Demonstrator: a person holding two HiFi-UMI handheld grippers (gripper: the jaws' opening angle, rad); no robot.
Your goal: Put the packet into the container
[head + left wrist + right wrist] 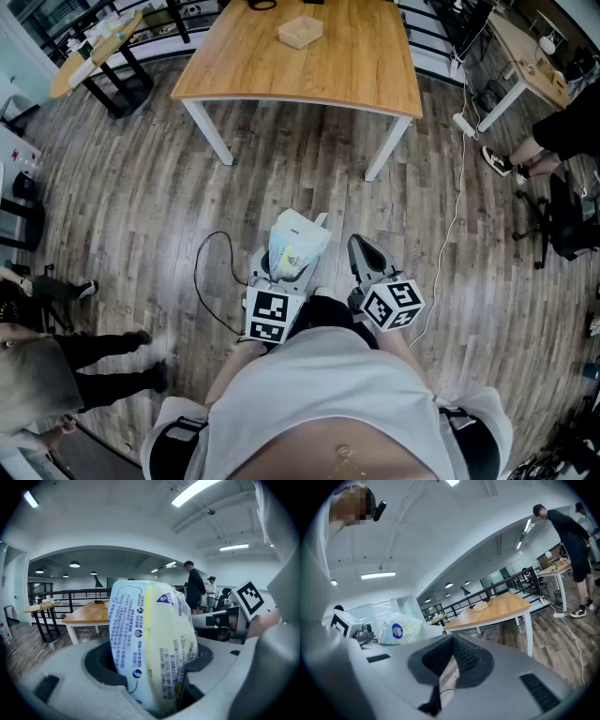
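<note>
Packet (152, 644) is being gripped by the left tongs (279, 270); the right tongs (449, 670), just beside them, are being held closed and empty, with the container (300, 31) well ahead.

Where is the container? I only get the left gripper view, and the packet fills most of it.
Observer: In the head view the container sits on the wooden table, toward its far side, well ahead of the packet.
Operator: Is the right gripper carrying anything?
Observer: No. The right gripper has its jaws together with nothing between them.
Operator: Anything lying on the way?
Observer: A black cable loops on the floor just left of the packet.
</note>
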